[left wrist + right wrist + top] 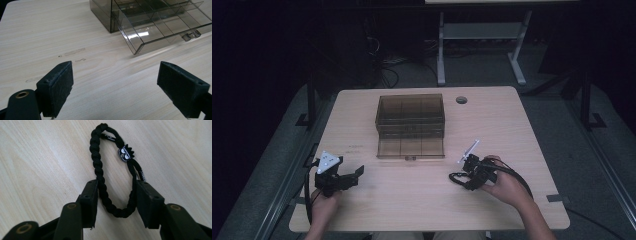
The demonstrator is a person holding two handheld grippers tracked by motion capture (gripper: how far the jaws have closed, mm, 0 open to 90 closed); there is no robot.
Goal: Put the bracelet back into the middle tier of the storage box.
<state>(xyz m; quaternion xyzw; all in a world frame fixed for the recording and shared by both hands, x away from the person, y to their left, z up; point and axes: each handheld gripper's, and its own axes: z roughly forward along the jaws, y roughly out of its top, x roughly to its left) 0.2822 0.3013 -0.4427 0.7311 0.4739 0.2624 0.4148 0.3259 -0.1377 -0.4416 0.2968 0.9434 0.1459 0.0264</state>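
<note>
Right gripper: jaws about half-way apart, straddling the near end of the bracelet; each pad lies against the outside of the loop, one braided side per jaw, the loop barely pinched.
Bracelet: black braided cord loop with a small cartoon-face charm at 1 o'clock of the loop, flat on the table; in the high view at 4 o'clock from the drawer box, well apart from it.
Handling note: the grip looks best made by squeezing both sides together low at the tabletop, keeping clear of the charm, then lifting straight.
Drawer box: smoked clear plastic, bottom drawer pulled out, compartments visible.
Left gripper: jaws wide, nothing between them, facing the drawer.
</note>
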